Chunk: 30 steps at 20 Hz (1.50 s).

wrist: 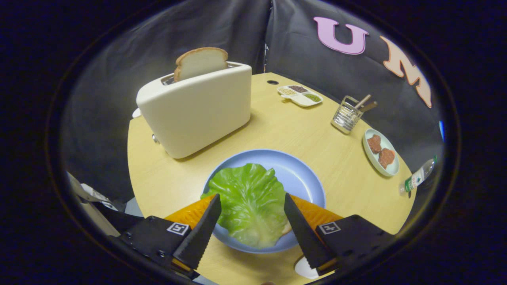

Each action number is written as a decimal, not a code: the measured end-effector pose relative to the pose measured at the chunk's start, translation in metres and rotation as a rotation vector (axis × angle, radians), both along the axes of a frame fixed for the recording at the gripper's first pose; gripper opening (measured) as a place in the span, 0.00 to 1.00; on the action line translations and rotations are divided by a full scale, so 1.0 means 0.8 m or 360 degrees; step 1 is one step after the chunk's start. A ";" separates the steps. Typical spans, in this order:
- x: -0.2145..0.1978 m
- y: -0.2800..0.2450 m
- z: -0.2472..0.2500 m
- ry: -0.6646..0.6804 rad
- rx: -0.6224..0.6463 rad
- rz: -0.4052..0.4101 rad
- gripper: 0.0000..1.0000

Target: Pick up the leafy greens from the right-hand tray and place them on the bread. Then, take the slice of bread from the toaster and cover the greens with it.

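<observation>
A green lettuce leaf (249,200) lies on the blue plate (301,178), covering a bread slice whose edge (286,228) peeks out beside the right finger. My gripper (252,204) stands open, its fingers on either side of the leaf, not pressing on it. Beyond the plate a cream toaster (196,111) stands on the wooden table, with a slice of bread (201,62) sticking upright out of its slot.
To the right sit a pale green plate with two brown patties (381,152), a wire utensil holder (348,114) and a plastic bottle (418,176) at the table edge. A white divided dish of seeds (300,95) lies at the back.
</observation>
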<state>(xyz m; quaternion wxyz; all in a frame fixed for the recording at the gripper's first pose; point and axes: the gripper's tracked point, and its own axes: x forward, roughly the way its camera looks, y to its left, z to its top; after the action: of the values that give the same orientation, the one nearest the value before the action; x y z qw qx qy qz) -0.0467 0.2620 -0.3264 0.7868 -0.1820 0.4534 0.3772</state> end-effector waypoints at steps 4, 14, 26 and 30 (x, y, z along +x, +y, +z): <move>0.003 0.006 0.026 -0.0002 0.0041 -0.0071 1.00; 0.032 0.060 0.116 -0.0007 0.0159 -0.0131 1.00; 0.068 0.138 0.189 0.0002 0.0246 -0.0099 1.00; 0.075 0.165 0.204 0.0056 0.0305 -0.0147 1.00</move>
<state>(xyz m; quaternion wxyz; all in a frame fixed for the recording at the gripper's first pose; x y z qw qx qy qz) 0.0133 0.3938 -0.1634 0.8091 -0.0781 0.4368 0.3853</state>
